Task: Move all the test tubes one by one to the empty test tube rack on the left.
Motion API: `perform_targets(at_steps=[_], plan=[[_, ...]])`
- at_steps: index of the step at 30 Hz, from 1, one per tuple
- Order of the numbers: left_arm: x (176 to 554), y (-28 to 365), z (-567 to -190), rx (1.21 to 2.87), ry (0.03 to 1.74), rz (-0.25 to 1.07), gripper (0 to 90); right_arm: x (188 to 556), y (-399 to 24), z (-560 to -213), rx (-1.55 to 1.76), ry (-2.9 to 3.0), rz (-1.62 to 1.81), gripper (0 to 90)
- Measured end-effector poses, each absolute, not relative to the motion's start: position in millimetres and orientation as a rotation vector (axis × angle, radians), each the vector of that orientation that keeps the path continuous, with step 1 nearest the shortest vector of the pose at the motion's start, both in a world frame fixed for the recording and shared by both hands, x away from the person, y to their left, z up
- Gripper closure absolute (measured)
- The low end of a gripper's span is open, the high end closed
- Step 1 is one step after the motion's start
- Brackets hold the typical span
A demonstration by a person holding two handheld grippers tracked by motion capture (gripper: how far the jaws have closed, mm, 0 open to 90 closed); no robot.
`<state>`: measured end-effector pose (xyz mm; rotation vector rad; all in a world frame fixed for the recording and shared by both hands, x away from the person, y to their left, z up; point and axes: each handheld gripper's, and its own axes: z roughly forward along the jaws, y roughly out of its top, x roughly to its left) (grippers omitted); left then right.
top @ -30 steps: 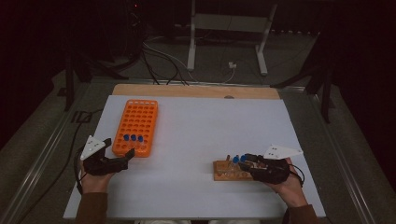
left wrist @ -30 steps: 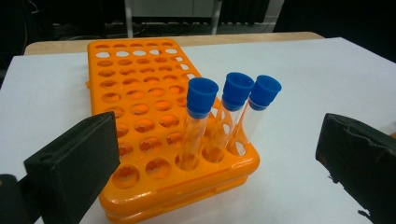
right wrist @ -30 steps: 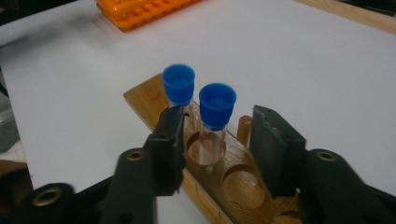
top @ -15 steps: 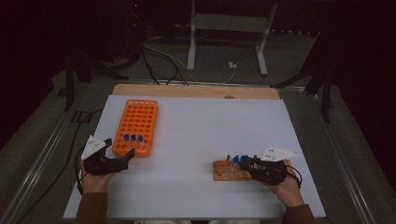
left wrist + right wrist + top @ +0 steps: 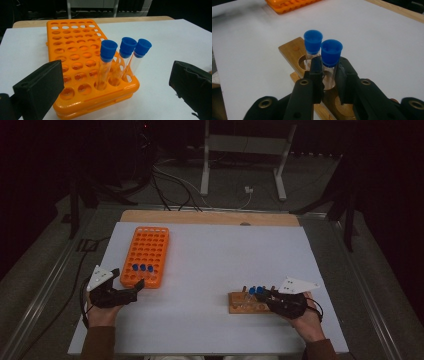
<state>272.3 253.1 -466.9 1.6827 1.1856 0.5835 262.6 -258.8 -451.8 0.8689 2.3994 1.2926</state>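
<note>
A small wooden rack (image 5: 239, 304) at the front right holds two blue-capped test tubes (image 5: 256, 290). My right gripper (image 5: 261, 293) has just been closing and is now shut on the nearer tube (image 5: 331, 52), pads (image 5: 317, 72) pressing the glass below the cap. The tube stands in its hole; the second tube (image 5: 313, 41) stands just behind it. At the front left an orange rack (image 5: 147, 245) carries three blue-capped tubes (image 5: 108, 50) in its near row. My left gripper (image 5: 129, 279) sits open at that near end, jaws wide on either side of the rack's corner (image 5: 125, 87).
A white mat (image 5: 220, 255) covers the table, with a wooden edge (image 5: 210, 217) at the far side. Behind the table are a metal stand (image 5: 242, 150) and cables on the floor. The mat between the two racks is bare.
The right gripper's jaws have drawn in around the tube at the wooden rack. Both hands stay where they were, and the left gripper is unchanged.
</note>
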Motion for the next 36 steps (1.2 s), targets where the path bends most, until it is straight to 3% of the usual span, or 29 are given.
perform_targets(at_steps=[36], plan=[[271.6,253.4,-463.8,1.670,1.178,0.593,0.5,268.7,-264.8,-386.6,0.849,2.292,1.408,76.9]])
